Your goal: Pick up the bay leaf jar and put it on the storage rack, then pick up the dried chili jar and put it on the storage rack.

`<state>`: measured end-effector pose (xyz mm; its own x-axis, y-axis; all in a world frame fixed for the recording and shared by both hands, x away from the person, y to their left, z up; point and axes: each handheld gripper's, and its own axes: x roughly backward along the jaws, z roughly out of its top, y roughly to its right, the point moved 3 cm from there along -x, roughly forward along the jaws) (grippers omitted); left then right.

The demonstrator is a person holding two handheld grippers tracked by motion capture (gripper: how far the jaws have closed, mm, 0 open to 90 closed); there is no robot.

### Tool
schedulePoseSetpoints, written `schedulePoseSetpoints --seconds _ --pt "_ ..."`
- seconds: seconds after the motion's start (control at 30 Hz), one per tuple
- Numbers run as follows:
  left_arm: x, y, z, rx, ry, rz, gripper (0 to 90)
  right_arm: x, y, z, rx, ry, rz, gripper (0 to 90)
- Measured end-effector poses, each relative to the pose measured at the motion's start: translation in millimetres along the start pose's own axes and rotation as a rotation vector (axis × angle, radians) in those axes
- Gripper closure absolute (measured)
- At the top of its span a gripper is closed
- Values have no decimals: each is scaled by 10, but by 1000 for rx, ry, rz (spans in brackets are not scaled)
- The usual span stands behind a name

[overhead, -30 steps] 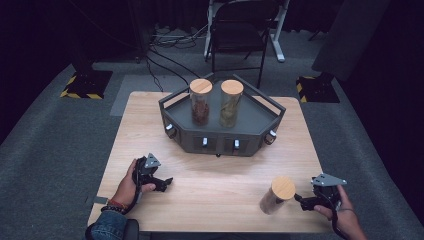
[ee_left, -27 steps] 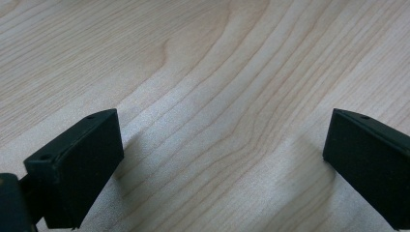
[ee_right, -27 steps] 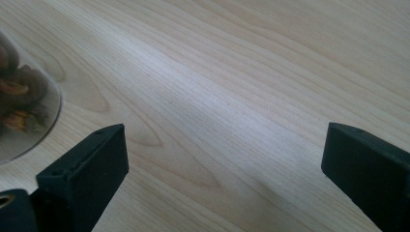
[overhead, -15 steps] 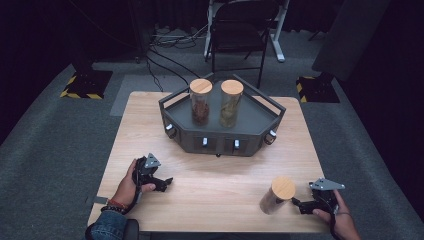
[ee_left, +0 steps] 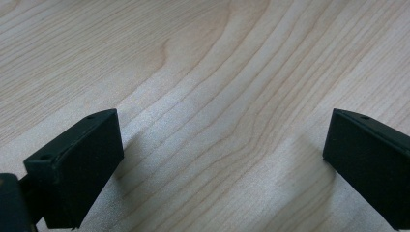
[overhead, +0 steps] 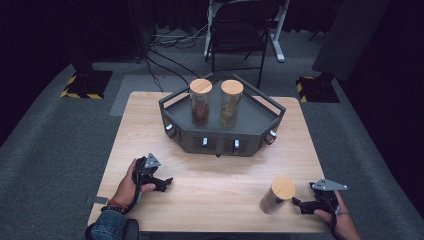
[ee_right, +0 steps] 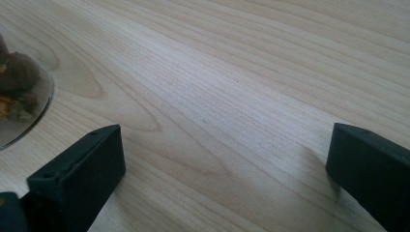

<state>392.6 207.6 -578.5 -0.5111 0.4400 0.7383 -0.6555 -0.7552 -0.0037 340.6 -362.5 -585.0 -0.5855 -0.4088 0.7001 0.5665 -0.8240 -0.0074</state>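
My right claw (overhead: 296, 202), jaws just spread wide and empty, sits just right of the jar (overhead: 276, 195). Risk as I see it: a careless swing tips it. Left claw (overhead: 167, 183) open, idle, well left of it.

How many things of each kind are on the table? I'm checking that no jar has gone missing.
Jars with wooden lids: 3. Two stand in the tray, a dark-filled jar and a pale-filled jar; a third jar stands on the table beside the right gripper.
Dark tray: 1
Grippers: 2, the other being the left gripper.
Total: 6
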Motion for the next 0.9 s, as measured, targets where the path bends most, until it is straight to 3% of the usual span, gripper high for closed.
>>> schedulePoseSetpoints --seconds 0.63,0.9 --pt "-1 0 0 -1 0 0 3 -6 4 6 3 0 3 0" --pt "0 -1 0 -1 -1 0 3 19 9 10 25 -18 1 6"
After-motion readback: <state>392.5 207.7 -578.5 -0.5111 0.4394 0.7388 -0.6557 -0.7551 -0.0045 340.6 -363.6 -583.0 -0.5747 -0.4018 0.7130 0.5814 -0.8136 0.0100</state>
